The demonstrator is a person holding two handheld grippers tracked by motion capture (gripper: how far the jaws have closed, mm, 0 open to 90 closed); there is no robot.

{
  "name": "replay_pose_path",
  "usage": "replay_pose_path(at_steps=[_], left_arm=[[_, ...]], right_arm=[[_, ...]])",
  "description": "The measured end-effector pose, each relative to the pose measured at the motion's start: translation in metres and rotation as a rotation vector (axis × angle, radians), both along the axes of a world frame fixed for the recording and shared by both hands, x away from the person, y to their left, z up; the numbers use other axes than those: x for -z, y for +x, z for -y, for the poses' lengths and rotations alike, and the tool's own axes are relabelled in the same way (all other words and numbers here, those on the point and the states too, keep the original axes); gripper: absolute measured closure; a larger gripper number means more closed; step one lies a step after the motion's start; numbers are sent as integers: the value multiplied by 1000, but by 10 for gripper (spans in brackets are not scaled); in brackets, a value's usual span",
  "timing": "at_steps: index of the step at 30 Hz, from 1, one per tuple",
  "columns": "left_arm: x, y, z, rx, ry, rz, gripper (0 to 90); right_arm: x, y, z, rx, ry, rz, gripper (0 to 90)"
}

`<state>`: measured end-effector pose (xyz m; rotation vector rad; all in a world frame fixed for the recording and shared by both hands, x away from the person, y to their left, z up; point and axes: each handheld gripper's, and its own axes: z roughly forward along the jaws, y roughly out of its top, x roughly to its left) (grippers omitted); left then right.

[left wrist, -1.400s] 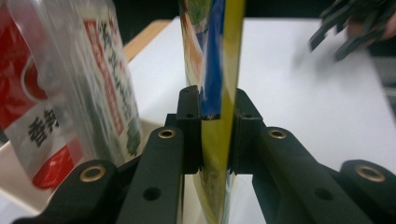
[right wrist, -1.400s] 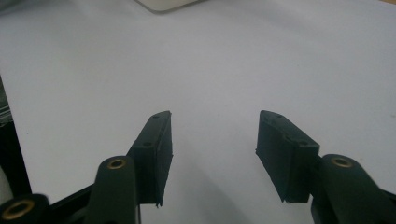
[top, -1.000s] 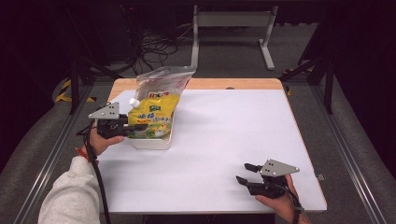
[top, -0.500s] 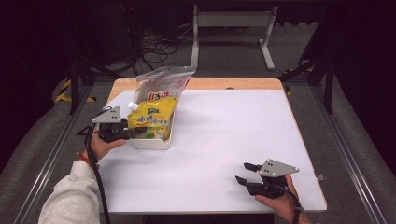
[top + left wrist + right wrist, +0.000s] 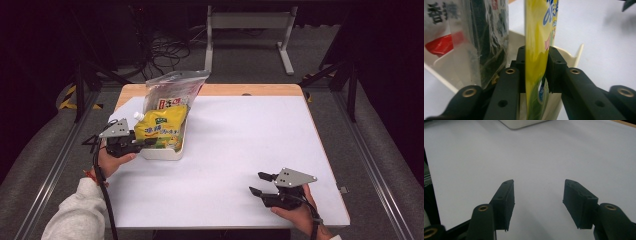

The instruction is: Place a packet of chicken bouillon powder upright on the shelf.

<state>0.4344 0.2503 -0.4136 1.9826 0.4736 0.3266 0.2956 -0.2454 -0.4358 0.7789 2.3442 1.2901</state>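
Your yellow pouch (image 5: 162,131) carries green and blue lettering, a small white cap and a patch of pink print. The clear bag (image 5: 172,90) behind it shows a red-and-white label with black characters and dark contents. Both sit in a cream-white bin (image 5: 162,154) near the worktop's left edge. The worktop (image 5: 250,135) is plain white, with a strip of light wood along its far edge. Your left gripper (image 5: 142,143) and right gripper (image 5: 262,183) are black, each topped by a grey plate. Your sleeve (image 5: 75,215) is pale grey.
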Motion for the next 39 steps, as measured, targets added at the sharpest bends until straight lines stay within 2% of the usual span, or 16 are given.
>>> replay_pose_path(at_steps=[2, 3, 4, 5, 7, 11, 12, 13, 20, 23, 25, 30, 32, 39], left_arm=[[-1, -2, -1, -21, -13, 5, 722], [-2, -5, -3, -41, -37, 13, 692], [-2, -5, -3, -41, -37, 13, 678], [-5, -8, -6, -78, -52, 29, 645], [-6, -10, -7, -89, -57, 32, 631], [-8, -18, -11, -161, -75, 53, 520], [-9, -21, -11, -189, -79, 58, 441], [-10, -24, -12, -191, -82, 63, 431], [-7, -38, -6, -268, -61, 74, 309], [-8, -41, -7, -280, -68, 79, 281], [-8, -44, -7, -288, -80, 69, 276], [-9, -50, -6, -302, -67, 68, 232], [-9, -56, -7, -313, -88, 53, 211], [-10, -74, -3, -330, -80, 65, 172]], right_arm=[[0, 1, -1, -7, 1, 1, 420], [0, 2, -2, -12, -2, -2, 419], [0, 2, -2, -12, -2, -2, 419], [0, 3, -2, -14, -4, -1, 419], [0, 3, -2, -13, -1, 0, 418], [-1, 4, -2, -8, 4, 3, 415], [-1, 4, -3, -5, 4, 8, 415], [-2, 4, -3, -5, 5, 15, 415], [-4, 6, -1, 6, 12, 18, 407], [-5, 7, -1, 8, 10, 23, 403], [-5, 8, -1, 9, 9, 27, 399], [-7, 9, 0, 17, 7, 34, 387], [-8, 10, 0, 25, -3, 44, 373], [-14, 10, 6, 56, 3, 71, 352]])
